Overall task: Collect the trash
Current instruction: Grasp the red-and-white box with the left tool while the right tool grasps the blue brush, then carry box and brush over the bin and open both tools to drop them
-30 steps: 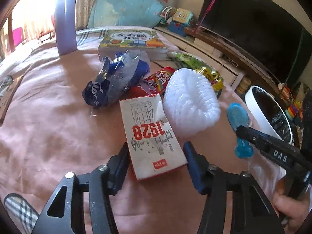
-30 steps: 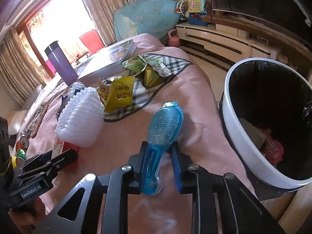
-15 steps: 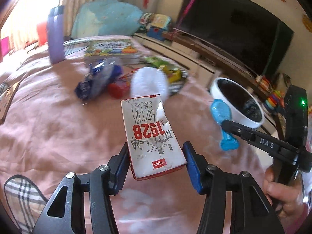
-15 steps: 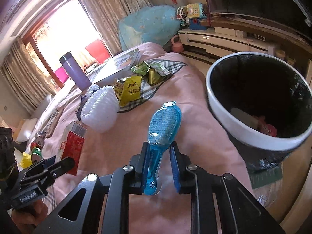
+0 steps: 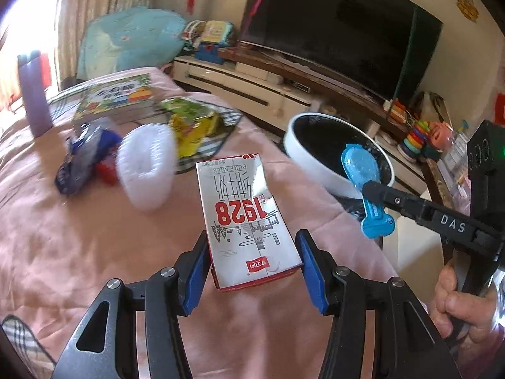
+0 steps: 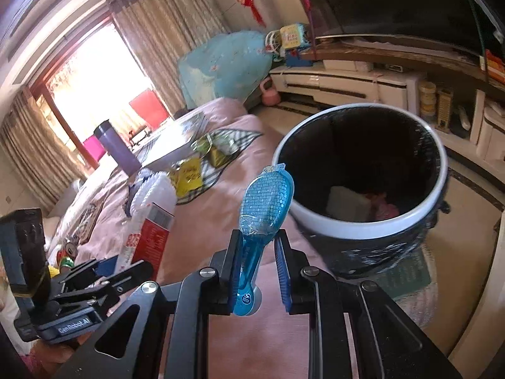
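My left gripper [image 5: 254, 260] is shut on a white and red milk carton [image 5: 244, 214] marked 1928 and holds it above the pink bed cover. The carton also shows in the right wrist view [image 6: 151, 237]. My right gripper [image 6: 257, 271] is shut on a blue plastic blister pack [image 6: 265, 202], held in the air just left of the bin; the pack also shows in the left wrist view [image 5: 363, 173]. The white-rimmed bin [image 6: 419, 208] has a black liner and some trash inside, and it stands on the floor beside the bed [image 5: 303, 132].
On the bed [image 5: 79, 237] lie a white foam fruit net [image 5: 148, 164], a blue crumpled wrapper [image 5: 82, 154], yellow-green snack bags [image 5: 192, 126], a book [image 5: 116, 98] and a purple bottle [image 5: 33, 94]. A TV stand [image 6: 363, 79] runs behind the bin.
Both grippers have lifted their loads off the bed and moved right toward the bin. The blue pack is now close to the bin's rim.
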`<state>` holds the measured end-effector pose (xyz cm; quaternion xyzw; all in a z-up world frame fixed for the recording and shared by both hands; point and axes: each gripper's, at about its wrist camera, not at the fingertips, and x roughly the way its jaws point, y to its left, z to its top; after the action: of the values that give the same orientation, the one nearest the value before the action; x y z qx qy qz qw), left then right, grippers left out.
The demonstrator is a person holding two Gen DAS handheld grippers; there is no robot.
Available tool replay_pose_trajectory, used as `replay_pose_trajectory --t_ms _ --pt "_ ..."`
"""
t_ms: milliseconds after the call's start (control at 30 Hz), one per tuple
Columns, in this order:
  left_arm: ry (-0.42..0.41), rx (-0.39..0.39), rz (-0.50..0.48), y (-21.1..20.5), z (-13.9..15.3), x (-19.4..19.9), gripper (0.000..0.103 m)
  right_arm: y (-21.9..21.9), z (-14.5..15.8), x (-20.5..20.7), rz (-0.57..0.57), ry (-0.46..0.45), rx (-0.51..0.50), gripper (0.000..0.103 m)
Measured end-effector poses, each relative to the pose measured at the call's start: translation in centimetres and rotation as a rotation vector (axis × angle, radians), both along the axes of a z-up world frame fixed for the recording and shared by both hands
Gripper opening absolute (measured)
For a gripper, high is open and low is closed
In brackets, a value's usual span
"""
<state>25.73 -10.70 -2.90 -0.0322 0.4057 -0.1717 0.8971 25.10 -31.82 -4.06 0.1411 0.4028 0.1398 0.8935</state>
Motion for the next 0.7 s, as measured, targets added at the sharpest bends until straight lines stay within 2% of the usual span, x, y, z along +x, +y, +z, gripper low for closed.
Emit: replay_pose_trajectory --t_ms 333,700 --pt "-0.021 0.025 -0.087 -4.5 0.7 3.0 0.052 -4.2 1.0 0.4 -0.076 -0.026 0.015 0.020" --pt "-0.023 0.061 -0.154 -9.2 0.4 7.0 0.052 -7.7 1.2 2.6 -0.127 -0.022 -0.013 0.020"
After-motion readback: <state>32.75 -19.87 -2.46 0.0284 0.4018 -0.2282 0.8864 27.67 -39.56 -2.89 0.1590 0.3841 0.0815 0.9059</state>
